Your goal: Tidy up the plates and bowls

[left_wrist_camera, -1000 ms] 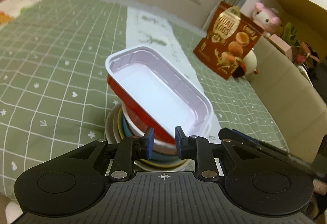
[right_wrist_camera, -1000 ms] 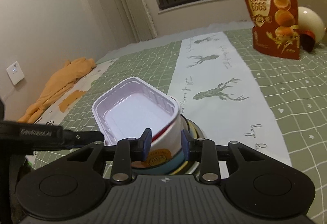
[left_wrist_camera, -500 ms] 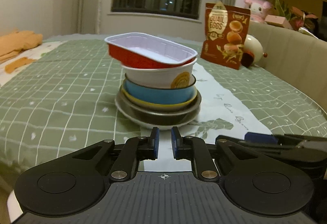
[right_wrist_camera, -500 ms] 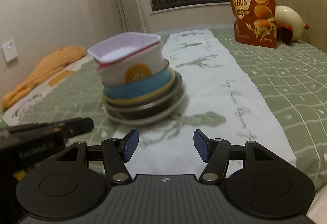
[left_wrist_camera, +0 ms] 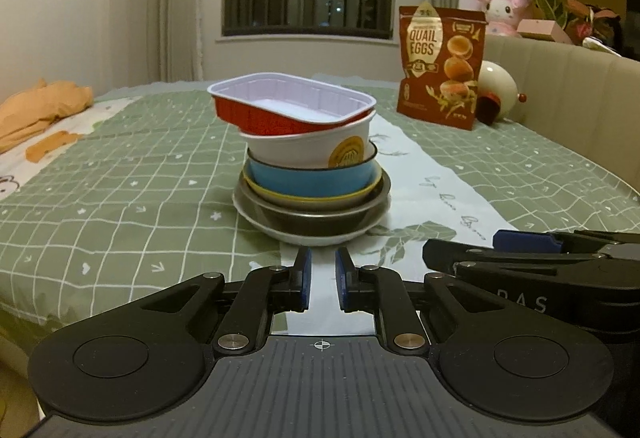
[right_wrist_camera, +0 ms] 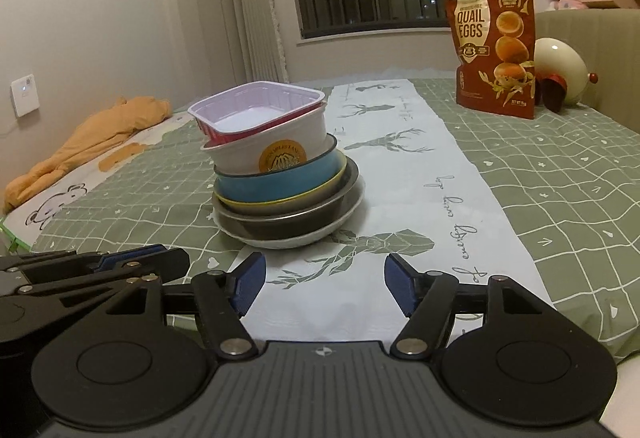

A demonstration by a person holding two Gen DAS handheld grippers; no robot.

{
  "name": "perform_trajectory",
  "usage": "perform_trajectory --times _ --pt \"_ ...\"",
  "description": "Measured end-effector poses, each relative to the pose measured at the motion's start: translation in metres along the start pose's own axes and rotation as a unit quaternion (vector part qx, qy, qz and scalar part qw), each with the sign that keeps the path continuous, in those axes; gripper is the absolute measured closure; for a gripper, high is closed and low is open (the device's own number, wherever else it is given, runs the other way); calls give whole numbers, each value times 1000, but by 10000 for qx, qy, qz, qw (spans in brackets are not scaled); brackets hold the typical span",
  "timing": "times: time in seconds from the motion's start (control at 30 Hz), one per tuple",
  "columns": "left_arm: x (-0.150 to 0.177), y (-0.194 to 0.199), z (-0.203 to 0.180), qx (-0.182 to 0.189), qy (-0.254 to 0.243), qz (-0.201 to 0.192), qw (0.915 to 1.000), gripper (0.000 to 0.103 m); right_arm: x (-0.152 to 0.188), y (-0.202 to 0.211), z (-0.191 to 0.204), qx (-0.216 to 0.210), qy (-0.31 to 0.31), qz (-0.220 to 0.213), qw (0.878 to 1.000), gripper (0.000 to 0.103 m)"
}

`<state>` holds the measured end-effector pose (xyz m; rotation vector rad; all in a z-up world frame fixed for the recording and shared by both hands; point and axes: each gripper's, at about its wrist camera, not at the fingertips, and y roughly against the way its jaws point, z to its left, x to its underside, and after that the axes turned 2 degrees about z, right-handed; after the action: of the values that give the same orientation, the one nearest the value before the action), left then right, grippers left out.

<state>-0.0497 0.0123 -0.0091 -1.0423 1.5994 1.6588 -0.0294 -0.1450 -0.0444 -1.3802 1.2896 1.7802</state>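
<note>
Left wrist view shows the left gripper [left_wrist_camera: 319, 280] low at 6 o'clock, its blue pads nearly together with a narrow gap, holding nothing and clear of the stack. At 12 o'clock from it sits the white plate [left_wrist_camera: 312, 236] carrying a metal bowl [left_wrist_camera: 316, 216], yellow bowl [left_wrist_camera: 304, 196], blue bowl [left_wrist_camera: 312, 178], white bowl [left_wrist_camera: 308, 148] and a tilted red tray [left_wrist_camera: 280, 118]. The right gripper [right_wrist_camera: 324, 284] is spread wide and empty, the stack at its 11 o'clock on the green tablecloth [right_wrist_camera: 560, 178].
</note>
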Motion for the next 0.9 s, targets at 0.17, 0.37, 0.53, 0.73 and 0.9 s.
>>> perform_trajectory --times 0.17,0.37,0.53,0.73,0.9 --pt "1 1 1 26 17 16 10000 87 2 0 2 -9 32 36 10000 36" --pt "2 3 2 32 76 35 10000 87 2 0 4 5 56 42 10000 36" --pt "1 3 3 32 78 45 10000 87 3 -1 5 4 56 79 10000 36" --pt "2 4 2 48 81 44 9999 87 3 -1 6 -4 73 82 9999 36" --pt "2 4 2 49 84 55 9999 87 3 -1 6 -5 72 85 9999 36"
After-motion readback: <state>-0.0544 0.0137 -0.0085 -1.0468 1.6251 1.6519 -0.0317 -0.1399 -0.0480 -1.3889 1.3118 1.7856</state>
